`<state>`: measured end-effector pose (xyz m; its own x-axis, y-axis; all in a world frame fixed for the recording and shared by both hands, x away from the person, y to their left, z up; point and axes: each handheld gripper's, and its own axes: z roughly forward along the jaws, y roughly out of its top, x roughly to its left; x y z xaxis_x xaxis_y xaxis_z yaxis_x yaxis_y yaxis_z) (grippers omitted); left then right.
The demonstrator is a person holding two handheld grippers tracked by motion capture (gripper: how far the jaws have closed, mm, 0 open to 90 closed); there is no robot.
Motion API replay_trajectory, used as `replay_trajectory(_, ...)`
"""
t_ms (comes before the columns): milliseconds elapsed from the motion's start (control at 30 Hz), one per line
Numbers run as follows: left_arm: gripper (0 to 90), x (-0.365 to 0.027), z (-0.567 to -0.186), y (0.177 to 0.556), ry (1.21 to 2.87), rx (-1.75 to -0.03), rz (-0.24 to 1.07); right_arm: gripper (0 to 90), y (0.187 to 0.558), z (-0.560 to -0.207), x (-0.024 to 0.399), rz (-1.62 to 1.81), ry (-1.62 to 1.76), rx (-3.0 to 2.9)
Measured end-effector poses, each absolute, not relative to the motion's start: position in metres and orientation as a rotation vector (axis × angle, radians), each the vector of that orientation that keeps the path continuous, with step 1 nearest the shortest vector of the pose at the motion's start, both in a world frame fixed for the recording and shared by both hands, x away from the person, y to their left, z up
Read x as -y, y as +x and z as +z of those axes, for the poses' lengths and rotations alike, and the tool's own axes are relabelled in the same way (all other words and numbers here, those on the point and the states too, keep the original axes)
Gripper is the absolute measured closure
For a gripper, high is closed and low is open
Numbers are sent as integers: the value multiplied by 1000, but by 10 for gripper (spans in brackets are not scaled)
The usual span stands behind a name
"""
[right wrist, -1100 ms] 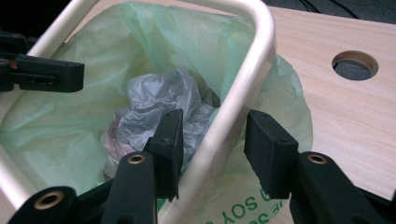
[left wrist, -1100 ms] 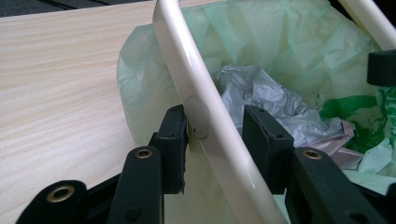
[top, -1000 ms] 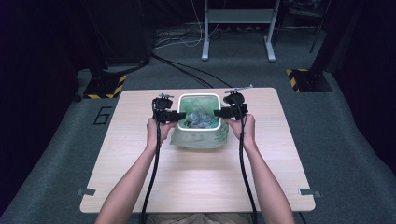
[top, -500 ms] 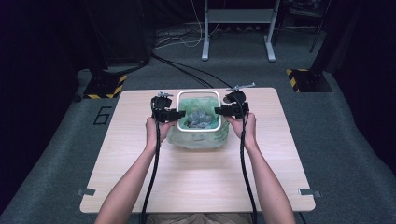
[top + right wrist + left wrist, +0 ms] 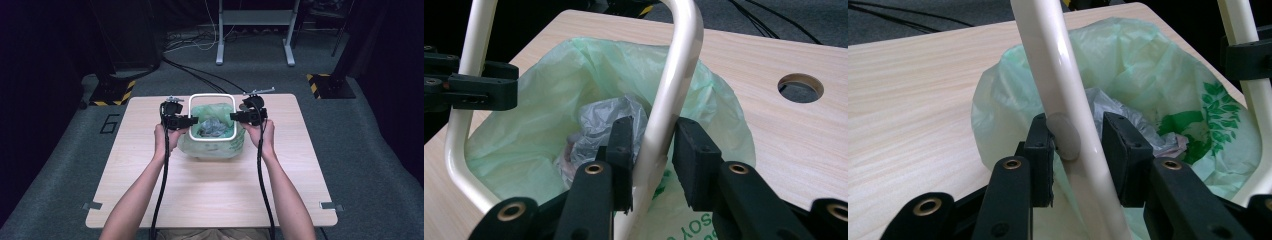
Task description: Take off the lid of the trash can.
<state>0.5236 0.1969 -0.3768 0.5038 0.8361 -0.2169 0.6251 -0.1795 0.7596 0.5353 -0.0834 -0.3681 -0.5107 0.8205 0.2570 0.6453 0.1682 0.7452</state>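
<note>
High view overhead; gripper views close, sharing bag (image 5: 1148, 65).

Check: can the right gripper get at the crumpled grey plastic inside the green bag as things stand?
Probably not: the right gripper straddles the white frame, whose bar sits between its jaws and the grey plastic.

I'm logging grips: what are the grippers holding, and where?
Each straddles one side bar of the white frame, left gripper, right gripper; no firm clamp shows.
</note>
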Motion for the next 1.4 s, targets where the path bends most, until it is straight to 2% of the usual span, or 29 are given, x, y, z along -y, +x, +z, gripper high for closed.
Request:
replay_trajectory(367,675,-197,-368,521,1906,-1175,304,726,533,-359,88,1295,1436,-2229)
replay_trajectory(767,678,-194,-366,520,1896,-1154,232,737,530,-348,96,1298,1456,-2233)
replay_trajectory(1067,641,-181,-369,516,1931,-1117,224,751,530,-347,108,1291,1480,-2205)
replay_trajectory(1200,479,-175,-372,511,1952,-1093,248,763,530,-350,111,1266,1489,-2196)
replay_trajectory(1233,362,-176,-372,510,1952,-1084,249,764,531,-352,112,1260,1496,-2195)
replay_trajectory(1267,362,-177,-372,509,1950,-1073,248,764,531,-352,112,1260,1496,-2195)
replay_trajectory(1400,196,-182,-373,506,1933,-1064,264,765,531,-354,118,1257,1510,-2188)
